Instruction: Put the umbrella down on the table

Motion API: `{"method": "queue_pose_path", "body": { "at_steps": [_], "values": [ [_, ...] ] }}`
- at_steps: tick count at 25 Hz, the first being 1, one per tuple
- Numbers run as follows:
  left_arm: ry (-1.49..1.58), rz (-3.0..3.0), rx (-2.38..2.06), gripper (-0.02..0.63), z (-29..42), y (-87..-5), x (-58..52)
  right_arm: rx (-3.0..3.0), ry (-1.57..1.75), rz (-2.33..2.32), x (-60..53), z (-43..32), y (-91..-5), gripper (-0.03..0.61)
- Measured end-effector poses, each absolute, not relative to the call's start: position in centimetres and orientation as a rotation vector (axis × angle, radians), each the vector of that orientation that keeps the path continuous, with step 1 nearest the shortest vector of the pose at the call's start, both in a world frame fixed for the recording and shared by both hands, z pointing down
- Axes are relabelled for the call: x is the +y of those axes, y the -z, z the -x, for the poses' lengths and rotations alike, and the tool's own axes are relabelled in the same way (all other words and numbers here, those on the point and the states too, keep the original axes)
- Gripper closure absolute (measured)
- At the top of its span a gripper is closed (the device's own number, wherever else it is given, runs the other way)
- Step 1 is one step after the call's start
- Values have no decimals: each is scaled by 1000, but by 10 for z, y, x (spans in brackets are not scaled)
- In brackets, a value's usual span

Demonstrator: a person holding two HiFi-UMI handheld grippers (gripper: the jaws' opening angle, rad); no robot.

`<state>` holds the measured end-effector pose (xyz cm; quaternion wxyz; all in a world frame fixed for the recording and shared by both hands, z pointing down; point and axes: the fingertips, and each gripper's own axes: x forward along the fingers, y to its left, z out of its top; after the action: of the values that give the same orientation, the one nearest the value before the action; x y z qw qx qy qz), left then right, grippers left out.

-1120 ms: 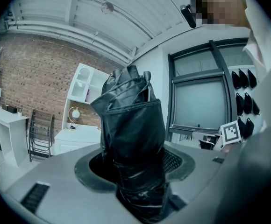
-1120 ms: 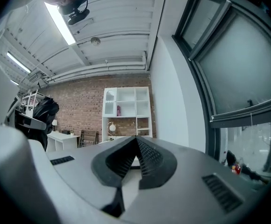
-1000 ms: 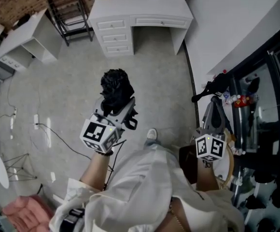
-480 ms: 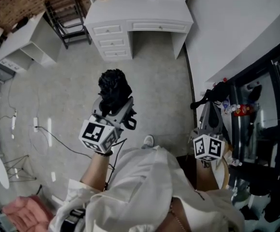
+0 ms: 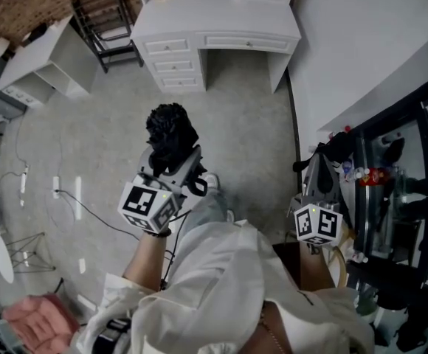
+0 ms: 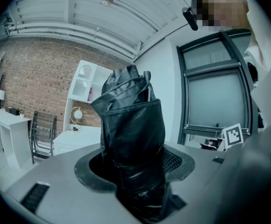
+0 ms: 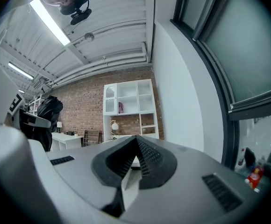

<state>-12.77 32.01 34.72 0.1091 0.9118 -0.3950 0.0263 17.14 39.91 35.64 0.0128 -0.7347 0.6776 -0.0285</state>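
A folded black umbrella point(image 5: 170, 130) stands up out of my left gripper point(image 5: 174, 161), which is shut on its lower part. In the left gripper view the umbrella point(image 6: 131, 125) fills the gap between the jaws of the left gripper point(image 6: 134, 169), with its crumpled fabric rising above them. The white desk with drawers point(image 5: 214, 19) stands ahead by the wall, well beyond the umbrella. My right gripper point(image 5: 319, 179) is at the right, next to a dark cabinet. Seen from the right gripper view, the jaws of the right gripper point(image 7: 136, 143) meet at their tips with nothing between them.
A white shelf unit point(image 5: 43, 59) lies on its side at the left, with a black metal chair point(image 5: 105, 22) beside it. Cables point(image 5: 88, 206) run over the grey floor. At the right stands a dark glass cabinet point(image 5: 402, 175) beside a white wall point(image 5: 361, 43).
Both grippers have drifted slightly toward the desk along with the person. A leg in light trousers has stepped forward below the left gripper. The umbrella stays gripped.
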Motion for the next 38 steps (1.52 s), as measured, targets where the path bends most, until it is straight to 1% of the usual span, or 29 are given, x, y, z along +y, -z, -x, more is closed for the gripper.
{"method": "queue_pose_path", "body": {
  "at_steps": [4, 10, 18, 23, 38],
  "values": [
    [-87, -2689, -1163, 342, 124, -349, 299, 2097, 86, 2294, 384, -177, -357, 560],
    [-23, -2687, -1150, 341, 119, -352, 258, 2085, 60, 2306, 350, -181, -359, 560],
    [-10, -2696, -1103, 342, 109, -358, 149, 2110, 46, 2314, 240, -177, -358, 560],
    [-72, -2693, -1116, 342, 113, -360, 81, 2099, 44, 2320, 175, -172, -354, 560],
    [-73, -2703, -1014, 342, 96, -374, -43, 2057, 68, 2377, 60, -176, -366, 560]
  ]
}}
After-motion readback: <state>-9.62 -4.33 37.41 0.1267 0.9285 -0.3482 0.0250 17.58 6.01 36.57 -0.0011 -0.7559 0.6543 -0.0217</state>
